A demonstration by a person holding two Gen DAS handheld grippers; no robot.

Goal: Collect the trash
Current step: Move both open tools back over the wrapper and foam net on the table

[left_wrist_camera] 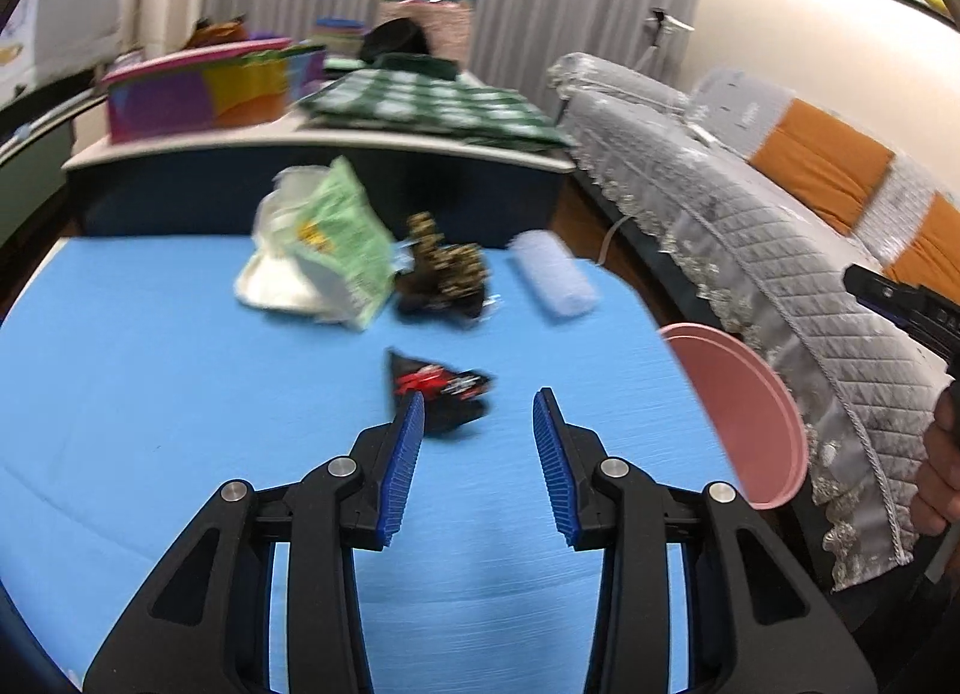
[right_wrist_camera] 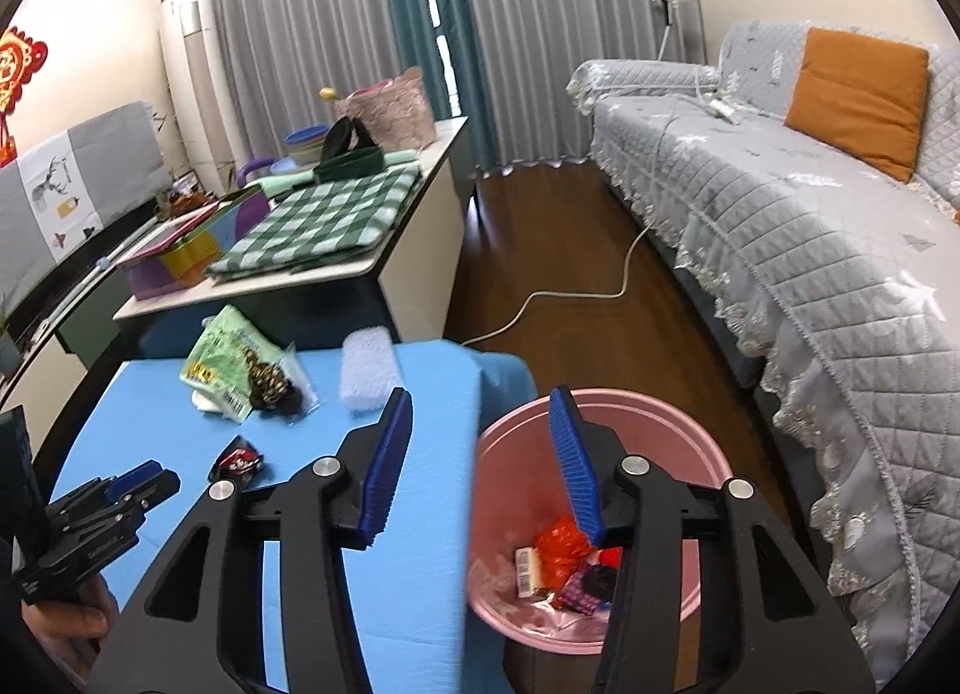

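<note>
On the blue table [left_wrist_camera: 150, 394] lie a black-and-red wrapper [left_wrist_camera: 441, 388], a green-and-white bag [left_wrist_camera: 327, 244], a black-and-gold wrapper [left_wrist_camera: 444, 274] and a white foam piece [left_wrist_camera: 555, 274]. My left gripper [left_wrist_camera: 478, 406] is open and empty, its left fingertip just in front of the black-and-red wrapper. My right gripper [right_wrist_camera: 480, 412] is open and empty, held above the table's right edge and the pink bin [right_wrist_camera: 690, 436], which holds several pieces of trash [right_wrist_camera: 558, 562]. The left gripper also shows in the right wrist view [right_wrist_camera: 144, 484].
A side table [right_wrist_camera: 360, 268] with a green checked cloth [right_wrist_camera: 324, 220] and a colourful box [left_wrist_camera: 198, 88] stands behind the blue table. A grey quilted sofa [right_wrist_camera: 780, 202] with an orange cushion [right_wrist_camera: 858, 94] runs along the right. A white cable [right_wrist_camera: 570, 292] lies on the wooden floor.
</note>
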